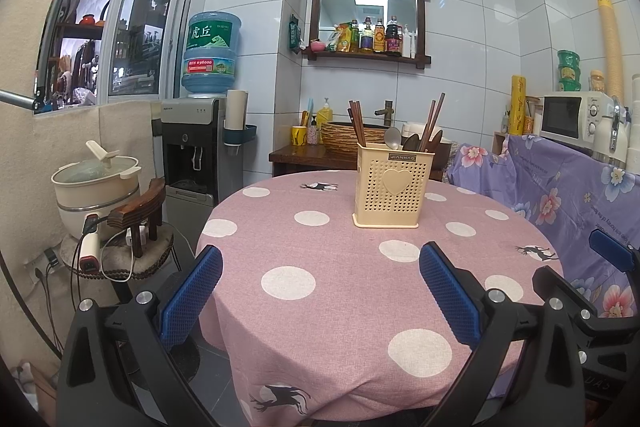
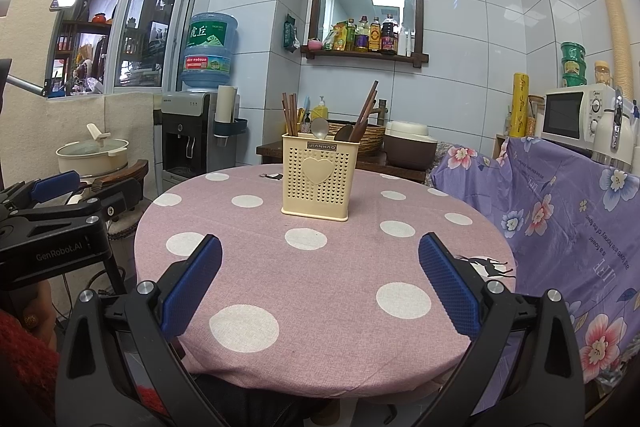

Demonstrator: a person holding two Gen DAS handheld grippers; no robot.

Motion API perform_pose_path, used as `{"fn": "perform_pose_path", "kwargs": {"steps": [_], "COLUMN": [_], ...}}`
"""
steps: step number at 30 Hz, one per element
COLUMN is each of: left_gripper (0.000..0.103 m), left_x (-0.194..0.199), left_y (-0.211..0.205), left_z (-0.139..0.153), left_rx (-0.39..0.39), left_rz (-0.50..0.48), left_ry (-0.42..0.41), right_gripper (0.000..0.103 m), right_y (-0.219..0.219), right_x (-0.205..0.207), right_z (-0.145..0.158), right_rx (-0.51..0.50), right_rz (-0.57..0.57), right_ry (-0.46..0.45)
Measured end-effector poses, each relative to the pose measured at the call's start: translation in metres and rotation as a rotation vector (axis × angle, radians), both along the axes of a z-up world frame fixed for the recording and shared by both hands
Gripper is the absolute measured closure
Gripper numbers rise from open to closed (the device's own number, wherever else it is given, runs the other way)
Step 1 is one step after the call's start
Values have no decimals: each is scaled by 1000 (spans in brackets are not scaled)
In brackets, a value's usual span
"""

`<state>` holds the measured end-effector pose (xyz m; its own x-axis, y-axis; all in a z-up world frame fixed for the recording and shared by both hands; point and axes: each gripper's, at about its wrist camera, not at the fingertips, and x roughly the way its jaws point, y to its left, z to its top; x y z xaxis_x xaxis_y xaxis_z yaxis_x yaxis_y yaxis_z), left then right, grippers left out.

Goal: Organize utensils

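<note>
Both tools, left tool [image 1: 320, 291] and right tool [image 2: 320, 287], held apart and empty. Utensil caddy [image 1: 393, 185] stood mid-table [image 1: 320, 307], already loaded (chopsticks [image 1: 356, 123], spoons). Risk: tipping the light caddy on a snagged pull.

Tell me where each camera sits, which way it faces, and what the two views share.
Left wrist: on the left gripper, facing across the table to the utensil holder; the right gripper shows at the edge.
Right wrist: on the right gripper, facing likewise; the left gripper shows.
Shared: holder, table, microwave.
</note>
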<state>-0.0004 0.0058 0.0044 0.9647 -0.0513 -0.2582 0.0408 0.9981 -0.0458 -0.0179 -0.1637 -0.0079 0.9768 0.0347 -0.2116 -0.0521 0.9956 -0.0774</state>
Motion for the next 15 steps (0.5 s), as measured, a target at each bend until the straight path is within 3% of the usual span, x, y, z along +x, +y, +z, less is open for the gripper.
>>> {"fn": "perform_pose_path", "kwargs": {"steps": [15], "left_gripper": [5], "left_x": [0], "left_y": [0], "left_z": [0], "left_rx": [-1], "left_rz": [0], "left_ry": [1], "right_gripper": [6], "right_y": [0], "right_x": [0], "right_z": [0], "right_rx": [1], "right_rz": [0], "right_ry": [0]}}
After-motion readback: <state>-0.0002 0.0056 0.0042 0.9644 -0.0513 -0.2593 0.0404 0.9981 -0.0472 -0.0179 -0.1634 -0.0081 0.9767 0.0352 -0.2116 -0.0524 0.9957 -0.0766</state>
